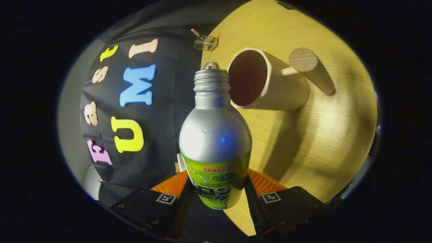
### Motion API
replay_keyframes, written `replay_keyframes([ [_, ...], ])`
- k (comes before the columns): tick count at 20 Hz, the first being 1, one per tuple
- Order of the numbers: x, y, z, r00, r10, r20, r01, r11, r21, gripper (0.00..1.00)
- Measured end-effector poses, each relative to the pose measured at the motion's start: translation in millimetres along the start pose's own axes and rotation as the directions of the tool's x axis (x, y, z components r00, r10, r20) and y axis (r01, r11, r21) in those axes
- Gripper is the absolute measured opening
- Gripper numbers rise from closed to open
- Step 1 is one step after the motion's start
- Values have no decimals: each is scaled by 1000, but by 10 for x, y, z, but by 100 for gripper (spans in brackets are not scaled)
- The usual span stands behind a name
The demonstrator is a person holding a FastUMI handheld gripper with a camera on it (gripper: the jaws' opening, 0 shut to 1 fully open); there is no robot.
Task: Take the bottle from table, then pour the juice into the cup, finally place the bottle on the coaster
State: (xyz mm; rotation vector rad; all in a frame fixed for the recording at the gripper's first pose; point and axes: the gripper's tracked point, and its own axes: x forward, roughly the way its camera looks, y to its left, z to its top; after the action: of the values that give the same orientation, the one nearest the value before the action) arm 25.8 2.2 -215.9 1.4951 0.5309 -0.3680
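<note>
A silver bottle with a green label and an uncapped threaded neck is held between my fingers; my gripper is shut on its lower body. The whole view is rolled sideways, so the bottle is tilted over. Its mouth lies right beside the rim of a cream cup with a wooden handle. The cup stands on the wooden table, and its inside looks dark. No stream of juice can be made out at the bottle's mouth.
A small wire-like object sits at the table's far edge, beyond the cup. A small pale round thing peeks out just behind the bottle's mouth. The black cloth wall stands along the table's far side.
</note>
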Motion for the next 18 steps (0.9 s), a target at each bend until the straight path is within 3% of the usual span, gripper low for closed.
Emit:
replay_keyframes([
  [4,-27,-174,65,996,-66,57,75,984,-163,76],
  [8,-9,-206,97,986,-105,129,141,938,-317,77],
  [14,40,-198,130,961,-139,241,255,787,-562,77],
  [18,139,-68,196,943,-120,310,303,692,-655,77],
])
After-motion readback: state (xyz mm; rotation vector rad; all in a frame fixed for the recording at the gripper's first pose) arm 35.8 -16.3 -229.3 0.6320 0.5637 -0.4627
